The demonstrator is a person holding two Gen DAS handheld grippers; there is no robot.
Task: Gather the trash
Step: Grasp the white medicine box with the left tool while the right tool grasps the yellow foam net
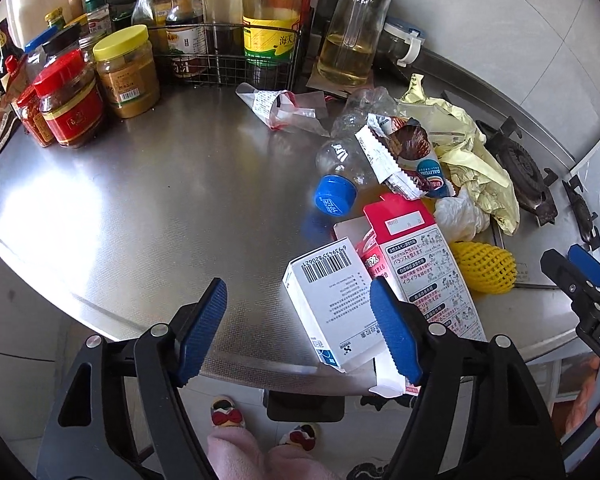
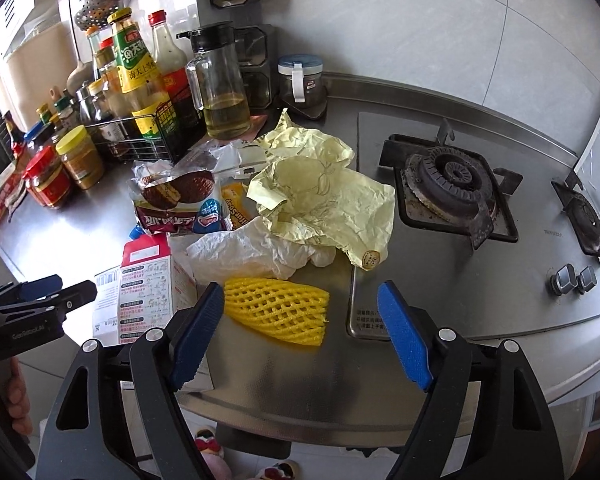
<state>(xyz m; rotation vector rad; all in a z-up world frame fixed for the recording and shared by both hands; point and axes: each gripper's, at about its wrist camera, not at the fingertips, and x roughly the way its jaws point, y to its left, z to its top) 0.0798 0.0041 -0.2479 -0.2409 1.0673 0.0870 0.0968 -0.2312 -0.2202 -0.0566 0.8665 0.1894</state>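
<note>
Trash lies in a heap on the steel counter. In the left wrist view my left gripper is open and empty, its right finger in front of a white barcode box and a red-and-white carton. Behind them lie a clear bottle with a blue cap, a snack wrapper, yellow paper, white tissue and a yellow foam net. In the right wrist view my right gripper is open and empty, just in front of the foam net. The left gripper also shows there.
Jars and sauce bottles crowd the back left, some in a wire rack. An oil jug stands behind the heap. A gas hob with two burners fills the right. The counter's front edge is close below both grippers.
</note>
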